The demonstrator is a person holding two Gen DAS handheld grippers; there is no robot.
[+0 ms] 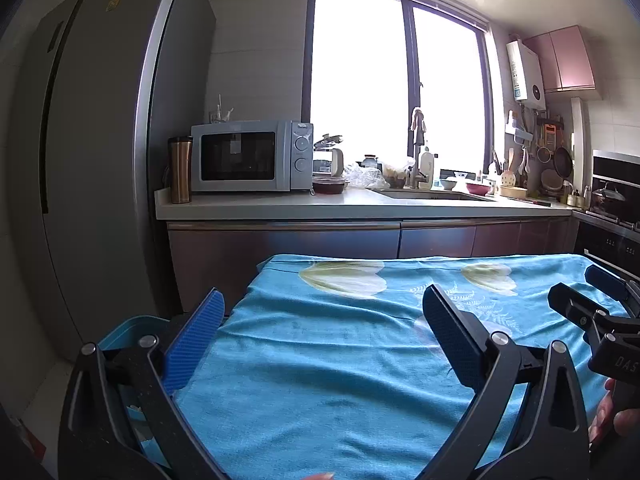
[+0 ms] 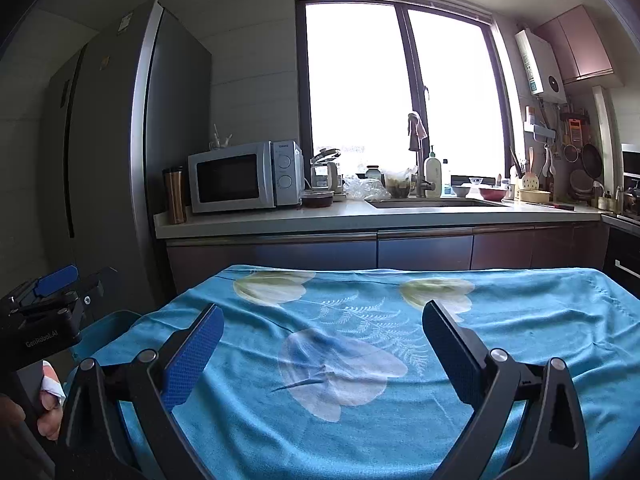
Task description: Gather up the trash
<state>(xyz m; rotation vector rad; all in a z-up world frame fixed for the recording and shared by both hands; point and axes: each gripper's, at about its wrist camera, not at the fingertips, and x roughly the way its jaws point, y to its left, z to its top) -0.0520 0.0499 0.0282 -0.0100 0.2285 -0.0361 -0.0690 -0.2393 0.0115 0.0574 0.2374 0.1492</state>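
Observation:
A blue cloth with white flowers [image 1: 340,360] covers the table in front of me; it also shows in the right wrist view [image 2: 400,360]. No trash shows on it. My left gripper [image 1: 322,324] is open and empty over the cloth's left part. My right gripper [image 2: 322,332] is open and empty over the cloth's middle. A blue bin [image 1: 132,330] stands below the table's left edge, partly hidden by the left gripper; its rim also shows in the right wrist view [image 2: 108,330]. The right gripper appears in the left wrist view [image 1: 592,308], and the left gripper in the right wrist view [image 2: 52,292].
A tall grey fridge [image 1: 100,160] stands at the left. A kitchen counter [image 1: 360,204] runs behind the table with a microwave [image 1: 250,156], a brown mug [image 1: 180,170], a sink [image 1: 436,194] and dishes. A stove and oven [image 1: 612,216] stand at the right.

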